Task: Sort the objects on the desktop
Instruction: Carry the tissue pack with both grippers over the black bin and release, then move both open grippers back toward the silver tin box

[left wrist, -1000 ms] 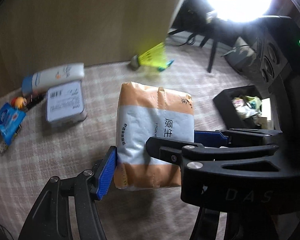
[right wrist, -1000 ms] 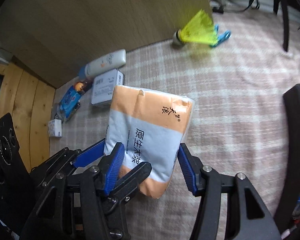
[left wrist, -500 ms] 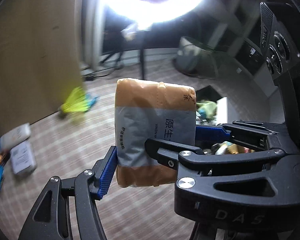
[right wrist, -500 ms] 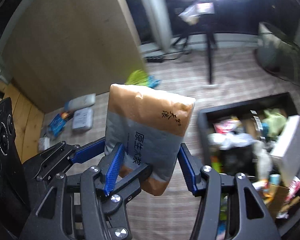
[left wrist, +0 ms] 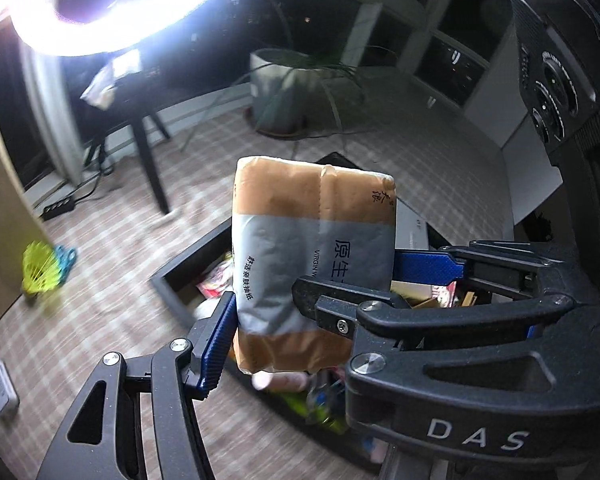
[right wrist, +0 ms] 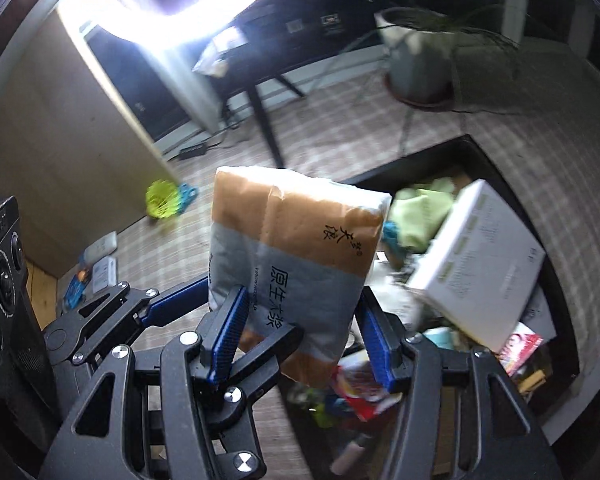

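Note:
A soft orange-and-grey tissue pack (left wrist: 312,256) with black Chinese print is held in the air between both grippers. My left gripper (left wrist: 320,296) is shut on its lower half, blue pads on both sides. My right gripper (right wrist: 300,332) is shut on the same pack (right wrist: 296,264) from the other side. The pack hangs above a black storage box (right wrist: 540,272) filled with mixed items, including a white carton (right wrist: 476,272). The box also shows in the left wrist view (left wrist: 172,280), mostly hidden behind the pack.
A yellow shuttlecock (right wrist: 162,200) with a blue clip lies on the checked cloth near a wooden panel. A white tube, a small white box (right wrist: 104,274) and a blue packet lie at the far left. A ring light (left wrist: 100,4), a stand and a potted plant (right wrist: 416,52) stand behind.
Both grippers have carried the tissue pack up and to the right, from over the checked cloth to above the black box. The view has swung toward the ring light and plant.

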The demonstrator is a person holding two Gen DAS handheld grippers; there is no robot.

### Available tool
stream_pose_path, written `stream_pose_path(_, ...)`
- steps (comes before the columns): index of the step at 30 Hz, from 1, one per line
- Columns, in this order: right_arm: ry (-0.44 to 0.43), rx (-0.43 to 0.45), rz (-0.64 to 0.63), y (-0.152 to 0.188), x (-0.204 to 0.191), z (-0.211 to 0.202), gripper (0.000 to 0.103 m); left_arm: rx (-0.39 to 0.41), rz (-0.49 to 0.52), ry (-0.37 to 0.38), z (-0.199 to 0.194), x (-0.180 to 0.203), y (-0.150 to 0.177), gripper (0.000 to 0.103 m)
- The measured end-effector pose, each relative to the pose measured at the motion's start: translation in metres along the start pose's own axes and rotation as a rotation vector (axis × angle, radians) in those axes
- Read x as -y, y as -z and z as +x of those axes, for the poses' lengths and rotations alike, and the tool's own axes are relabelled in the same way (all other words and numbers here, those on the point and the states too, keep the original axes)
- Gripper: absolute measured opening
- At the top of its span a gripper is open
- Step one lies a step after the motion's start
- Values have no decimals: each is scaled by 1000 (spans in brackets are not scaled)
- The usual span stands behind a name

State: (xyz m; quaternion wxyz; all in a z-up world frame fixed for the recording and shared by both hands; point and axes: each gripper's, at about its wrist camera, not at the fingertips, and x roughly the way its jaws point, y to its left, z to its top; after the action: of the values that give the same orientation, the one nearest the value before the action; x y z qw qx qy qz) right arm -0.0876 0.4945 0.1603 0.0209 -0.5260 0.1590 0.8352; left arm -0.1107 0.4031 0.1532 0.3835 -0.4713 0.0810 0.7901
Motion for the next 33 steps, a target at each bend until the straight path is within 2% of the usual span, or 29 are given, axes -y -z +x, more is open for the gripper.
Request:
stream_pose_path(3, 3, 8, 23, -2, 16, -5, 54, -1, 25, -23, 6, 9, -7, 58)
stream_pose_path(5, -7, 6, 52, -5, 27, -8, 55, -26, 4, -40, 9, 4, -11, 59)
stream_pose_path(9, 1, 30, 122, -7, 49, -22, 54, -14, -66, -40, 0, -20, -8, 59)
stream_pose_path(14, -11, 41, 119, -13, 47, -27, 54, -17, -116, -74, -16, -55, 9, 59)
stream_pose_path(20, -45, 21, 33, -13, 5, -15, 54, -35, -219, -142, -35, -110, 40, 59)
stream_pose_path(22, -62, 7, -2, -11, -15, -7, 54, -42, -247, -192, -42, -131, 52, 59)
stream_pose_path(26, -90, -27, -80, -8, -57, 12, 54, -58, -365, -259, -58, -184, 77, 59)
stream_pose_path(33, -165, -97, -176, -4, -123, 49, 54, -53, -510, -366, -91, -263, 122, 59)
